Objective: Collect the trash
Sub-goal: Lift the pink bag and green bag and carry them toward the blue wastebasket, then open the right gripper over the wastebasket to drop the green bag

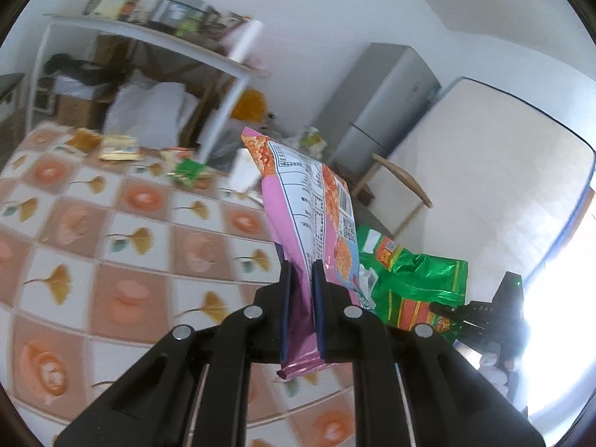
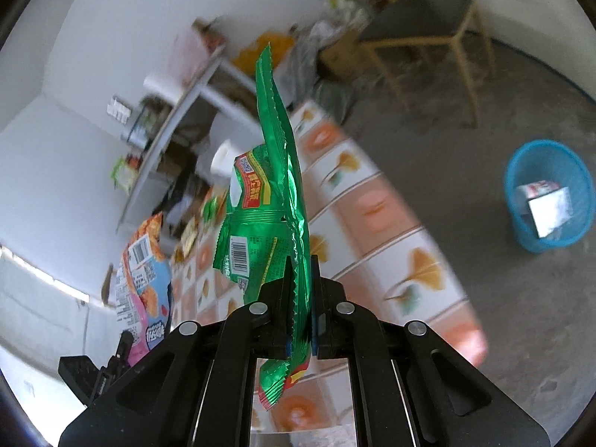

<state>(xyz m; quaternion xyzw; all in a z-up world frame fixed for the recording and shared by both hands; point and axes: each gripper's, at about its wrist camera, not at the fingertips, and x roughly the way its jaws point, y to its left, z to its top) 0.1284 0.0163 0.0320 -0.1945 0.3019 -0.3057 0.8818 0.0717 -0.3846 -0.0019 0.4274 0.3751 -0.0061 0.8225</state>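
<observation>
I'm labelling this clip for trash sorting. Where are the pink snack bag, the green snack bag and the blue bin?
pink snack bag (image 1: 298, 201): left wrist view, printed back panel.
green snack bag (image 2: 283, 156): right wrist view, upper foil body.
blue bin (image 2: 521, 231): right wrist view, mesh wall.

A: How is the pink snack bag (image 1: 298, 201) seen?
B: Upright, its lower edge pinched, printed tables and a barcode shown.
A: And the green wrapper (image 2: 283, 201)?
B: Crinkled foil, held edge-on above the desk (image 2: 372, 201).
A: Other trash?
B: Small wrappers (image 1: 119, 147) are left at the desk's far end; a blue basket (image 2: 521, 223) on the floor holds a carton.
</observation>
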